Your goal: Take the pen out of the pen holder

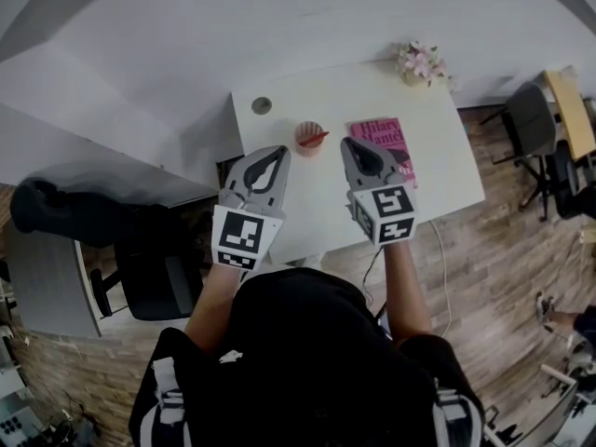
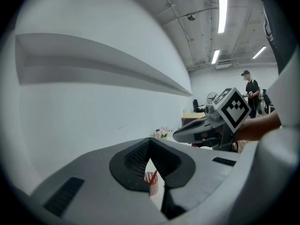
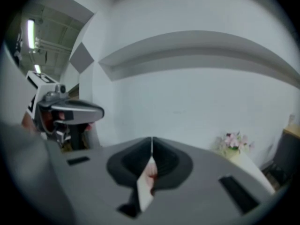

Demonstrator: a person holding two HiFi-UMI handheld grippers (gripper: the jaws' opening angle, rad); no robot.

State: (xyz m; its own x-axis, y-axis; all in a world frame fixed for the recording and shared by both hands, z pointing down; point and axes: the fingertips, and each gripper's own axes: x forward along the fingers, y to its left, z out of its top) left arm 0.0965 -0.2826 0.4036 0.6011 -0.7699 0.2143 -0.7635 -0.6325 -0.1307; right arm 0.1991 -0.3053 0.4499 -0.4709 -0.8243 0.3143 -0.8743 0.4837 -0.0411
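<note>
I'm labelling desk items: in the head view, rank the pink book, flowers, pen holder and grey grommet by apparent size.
Largest to smallest:
pink book
flowers
pen holder
grey grommet
All share one desk, so the order is fairly sure.

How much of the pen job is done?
Nothing is done yet: the red pen sits in the pen holder on the white table. In hand: the left gripper and right gripper hover near the holder, one on each side, both shut and empty. Left to do: open one gripper, close it on the pen and lift it out.
</note>
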